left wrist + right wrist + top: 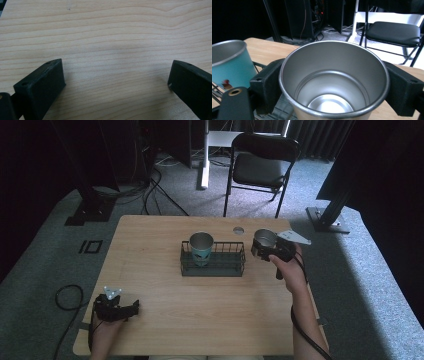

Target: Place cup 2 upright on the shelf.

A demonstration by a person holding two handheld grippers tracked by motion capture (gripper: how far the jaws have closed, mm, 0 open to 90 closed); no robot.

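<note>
My right gripper [263, 247] is shut on an empty steel cup [264, 238], held upright above the table just right of a black wire basket [235, 268]. In the right gripper view the steel cup [334, 82] sits between the two black jaws, which press on its sides. A teal cup [201, 249] with a steel rim stands upright in the basket's left end; the teal cup [229, 65] appears at the left of the right gripper view. My left gripper [131, 310] rests near the table's front left corner, open, its jaws wide apart over bare wood [112, 50].
The wooden table [150, 270] has a round cable hole [238, 230] at its far edge. A black folding chair [260, 167] and dark stands are on the carpet beyond. A cable loop [67, 297] lies on the floor at the left.
</note>
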